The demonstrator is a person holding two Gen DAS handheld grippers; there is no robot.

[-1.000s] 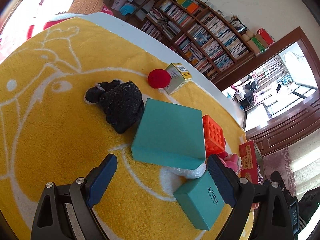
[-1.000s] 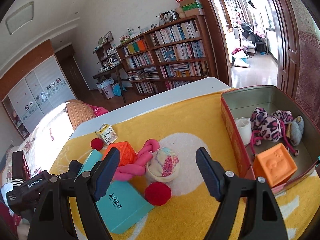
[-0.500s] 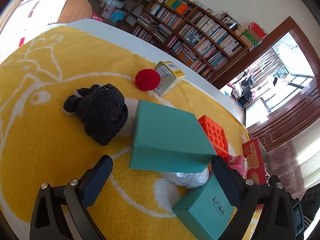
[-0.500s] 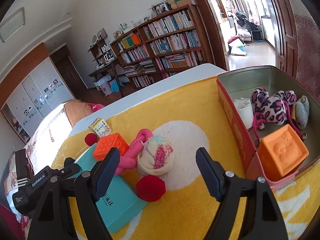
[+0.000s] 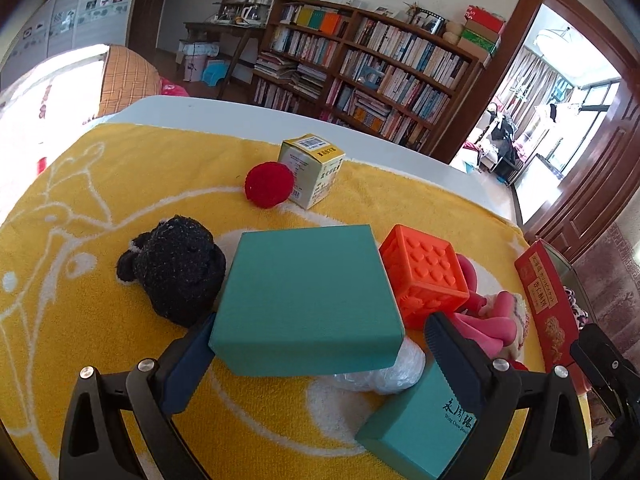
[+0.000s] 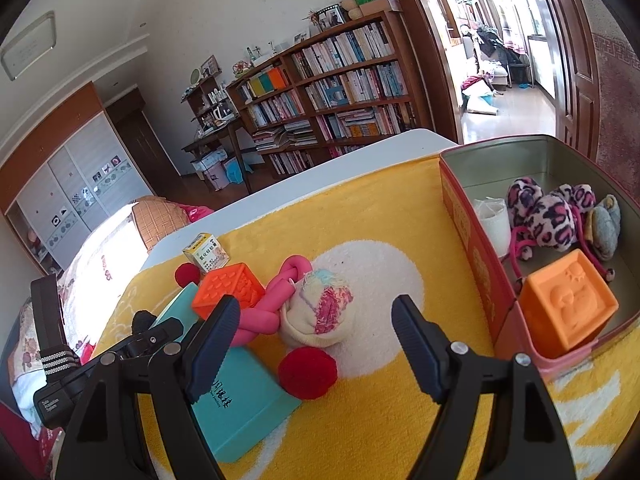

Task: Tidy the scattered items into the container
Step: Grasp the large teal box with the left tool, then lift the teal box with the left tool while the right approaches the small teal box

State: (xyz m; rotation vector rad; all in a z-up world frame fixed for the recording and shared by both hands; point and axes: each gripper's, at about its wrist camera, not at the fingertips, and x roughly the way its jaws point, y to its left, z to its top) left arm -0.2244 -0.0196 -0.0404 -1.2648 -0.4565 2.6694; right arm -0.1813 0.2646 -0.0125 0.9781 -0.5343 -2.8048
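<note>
A large teal box [image 5: 308,300] lies on the yellow towel, propped on a clear plastic bag [image 5: 384,368]. My left gripper [image 5: 320,320] stands open with a finger on either side of the box's near edge, and its left fingertip is hidden behind the box corner. My right gripper [image 6: 316,300] is open and hangs above a rolled sock [image 6: 318,312] and a red pom ball [image 6: 307,368], holding nothing. The red tin [image 6: 472,240] at the right holds a leopard plush [image 6: 548,216] and an orange cube [image 6: 568,312].
Around the big box lie a black plush [image 5: 176,268], another red ball [image 5: 268,184], a small carton [image 5: 312,168], an orange studded cube [image 5: 424,276], a pink twisted toy [image 6: 280,300] and a lettered teal box [image 6: 240,404]. The white table edge runs behind the towel.
My left gripper has rolled, spread its jaws wider and moved in on the large teal box, whose near edge now sits between the fingers. The right gripper has stayed almost still.
</note>
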